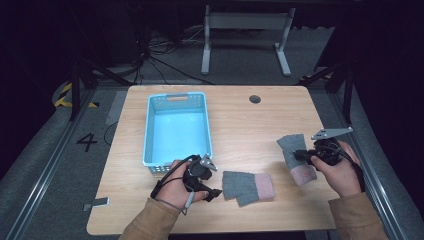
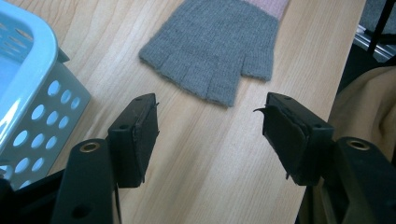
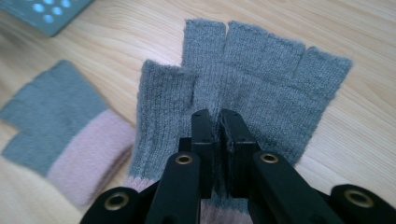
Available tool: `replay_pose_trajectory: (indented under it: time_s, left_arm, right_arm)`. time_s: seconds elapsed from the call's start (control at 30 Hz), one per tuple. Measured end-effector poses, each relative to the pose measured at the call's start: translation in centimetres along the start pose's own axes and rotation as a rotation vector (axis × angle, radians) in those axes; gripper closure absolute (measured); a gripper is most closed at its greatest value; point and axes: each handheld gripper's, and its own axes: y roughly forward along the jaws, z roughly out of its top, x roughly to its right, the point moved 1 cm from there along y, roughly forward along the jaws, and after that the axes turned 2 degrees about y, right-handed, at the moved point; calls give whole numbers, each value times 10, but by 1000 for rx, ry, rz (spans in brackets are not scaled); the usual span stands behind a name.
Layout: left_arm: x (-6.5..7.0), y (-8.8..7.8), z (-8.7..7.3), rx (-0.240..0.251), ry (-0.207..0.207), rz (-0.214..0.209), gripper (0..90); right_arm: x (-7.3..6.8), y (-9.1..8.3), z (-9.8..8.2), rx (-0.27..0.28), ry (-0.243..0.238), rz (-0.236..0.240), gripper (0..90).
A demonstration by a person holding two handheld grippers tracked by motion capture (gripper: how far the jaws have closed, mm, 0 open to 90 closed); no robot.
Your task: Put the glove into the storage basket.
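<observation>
Two grey fingerless gloves with pink cuffs are on the wooden table. One glove [image 1: 248, 186] [image 2: 215, 46] [image 3: 60, 126] lies flat near the front edge. My left gripper [image 1: 214, 181] [image 2: 210, 126] rests just left of it, jaws wide apart and empty, aimed at its finger end. The other glove [image 1: 295, 159] [image 3: 261, 79] is at the right, and my right gripper [image 1: 302, 156] [image 3: 219, 121] is shut on its palm, with knit pinched between the nearly touching jaws. Its cuff hangs toward me, partly hidden under the jaws.
A light blue perforated basket [image 1: 150, 135] [image 2: 28, 56] [image 3: 51, 14] stands empty at the table's left, close behind my left hand. A round cable hole [image 1: 255, 99] sits at the back. A small grey item [image 1: 97, 203] lies at the front left corner.
</observation>
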Motion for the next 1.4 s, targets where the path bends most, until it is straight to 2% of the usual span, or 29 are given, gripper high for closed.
replay_pose_trajectory:
  time_s: [0.13,0.2,0.37,0.4,0.47,0.5,0.53,0.6,0.63,0.77,0.93,1.0,1.07,1.1,1.27,1.33,1.4]
  left_arm:
    - [0,0,0,5,-1,-1,367]
    - [0,0,0,6,-2,0,366]
    - [0,0,0,7,-2,-1,366]
    - [0,0,0,7,-2,-1,366]
    - [1,0,0,9,-1,1,366]
    - [1,0,0,9,-1,1,365]
    - [1,1,0,12,-1,2,365]
    - [1,1,0,14,-4,-2,365]
    - [1,1,0,19,-9,-4,366]
    - [1,2,1,29,-12,-9,372]
    - [2,4,1,34,-8,-6,377]
    - [3,6,1,24,-1,0,365]
    - [5,9,1,11,-12,17,350]
    - [5,10,2,3,2,27,351]
    - [4,10,3,16,20,38,353]
    - [3,9,3,14,28,43,415]
    - [2,9,3,16,34,31,466]
  right_arm:
    - [-8,-1,3,1,-25,19,856]
    - [-15,-2,5,3,-50,51,855]
    - [-26,2,8,-2,-114,95,855]
    - [-26,2,8,-2,-114,95,855]
    - [-34,7,10,-7,-148,122,854]
    - [-34,7,10,-7,-148,122,854]
    - [-40,11,11,-14,-175,147,854]
    - [-42,12,11,-17,-185,156,854]
    - [-46,15,12,-22,-204,180,854]
    - [-53,21,12,-36,-241,213,854]
    - [-61,26,12,-52,-271,236,854]
    - [-65,30,12,-63,-284,248,853]
    - [-67,32,12,-69,-300,258,852]
    - [-70,35,11,-76,-310,265,852]
    - [-75,40,11,-92,-334,277,852]
    - [-78,43,10,-101,-345,283,852]
    - [-81,47,9,-112,-362,291,852]
